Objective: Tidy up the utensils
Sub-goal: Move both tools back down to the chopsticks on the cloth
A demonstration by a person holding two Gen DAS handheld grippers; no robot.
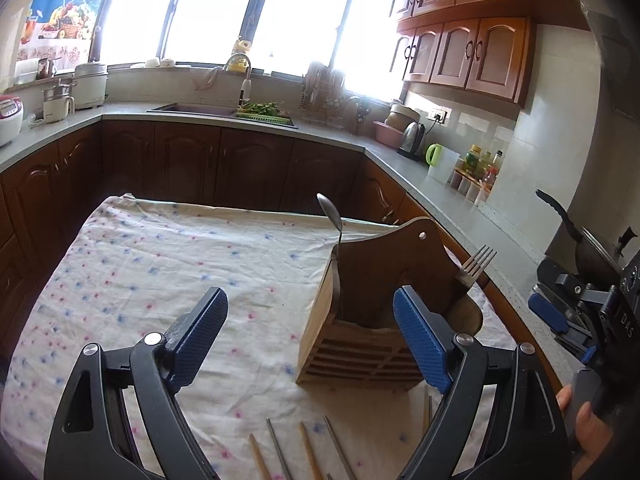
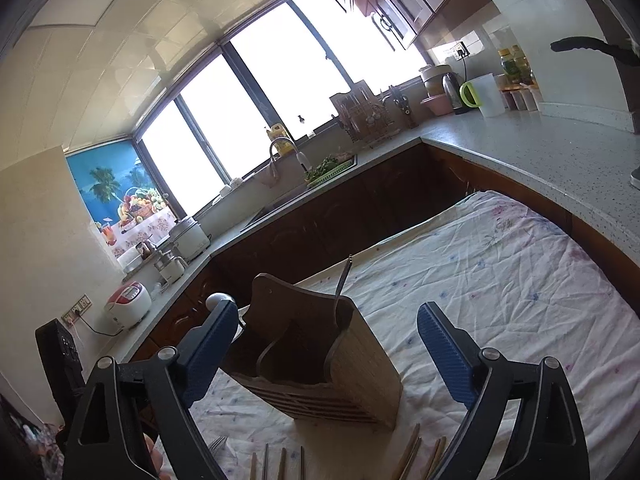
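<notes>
On right claw body: "DAS" lettering; both claws spread, left claw empty.

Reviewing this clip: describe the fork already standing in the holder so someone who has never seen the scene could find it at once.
Start at the table under the flowered cloth, then go to the wooden utensil holder standing on it. The fork stands in the holder's right-hand end, tines up. Its four flat prongs set it apart from the spoon, which rises with a rounded bowl at the opposite end, and from the chopsticks lying on the cloth.

Sunlit windows above dark wooden cabinets.
</notes>
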